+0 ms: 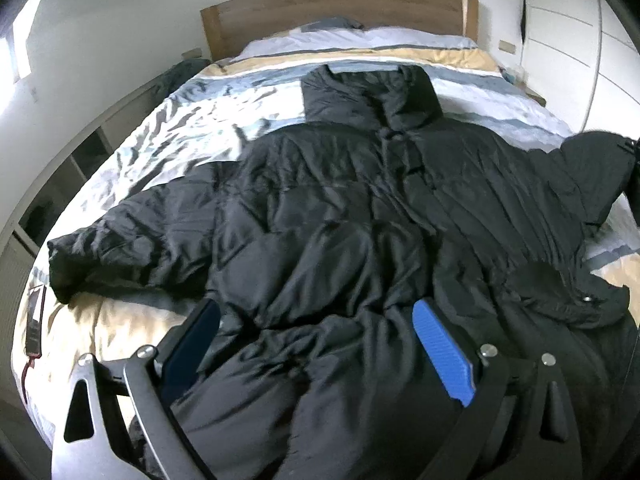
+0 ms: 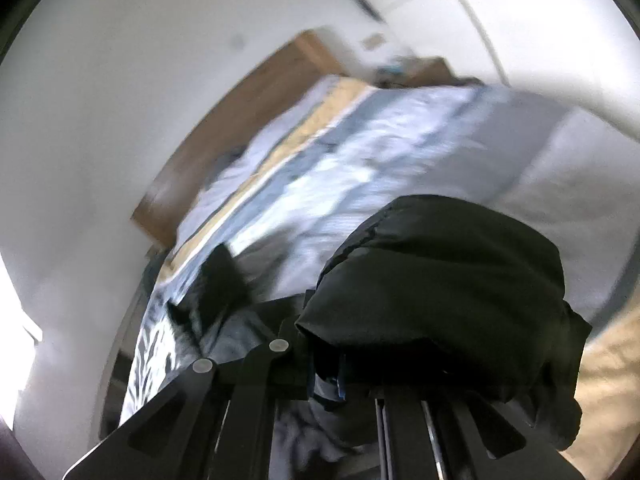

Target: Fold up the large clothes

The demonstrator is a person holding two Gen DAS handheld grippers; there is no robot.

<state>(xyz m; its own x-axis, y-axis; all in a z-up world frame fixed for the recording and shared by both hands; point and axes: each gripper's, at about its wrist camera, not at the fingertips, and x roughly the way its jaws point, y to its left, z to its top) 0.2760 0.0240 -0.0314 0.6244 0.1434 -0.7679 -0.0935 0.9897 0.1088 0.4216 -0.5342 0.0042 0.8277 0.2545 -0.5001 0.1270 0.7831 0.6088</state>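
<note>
A black puffer jacket (image 1: 340, 208) lies spread face up on the striped bedspread (image 1: 168, 140), collar toward the headboard. In the left wrist view my left gripper (image 1: 320, 344) hovers open over the jacket's lower hem, its blue-padded fingers (image 1: 444, 352) wide apart with nothing pinched. The jacket's left sleeve (image 1: 120, 248) lies flat, pointing to the left bed edge. In the right wrist view my right gripper (image 2: 332, 368) is shut on the cuff of the other sleeve (image 2: 440, 280), which bulges over and hides the fingertips. That sleeve (image 1: 592, 168) is raised off the bed at the far right.
A wooden headboard (image 1: 340, 12) and pillows (image 1: 360, 36) stand at the far end. A phone (image 1: 36, 320) with a red cable lies on the bed's near left corner. Open shelves (image 1: 60, 184) run along the left side, white wardrobe doors (image 1: 580, 40) along the right.
</note>
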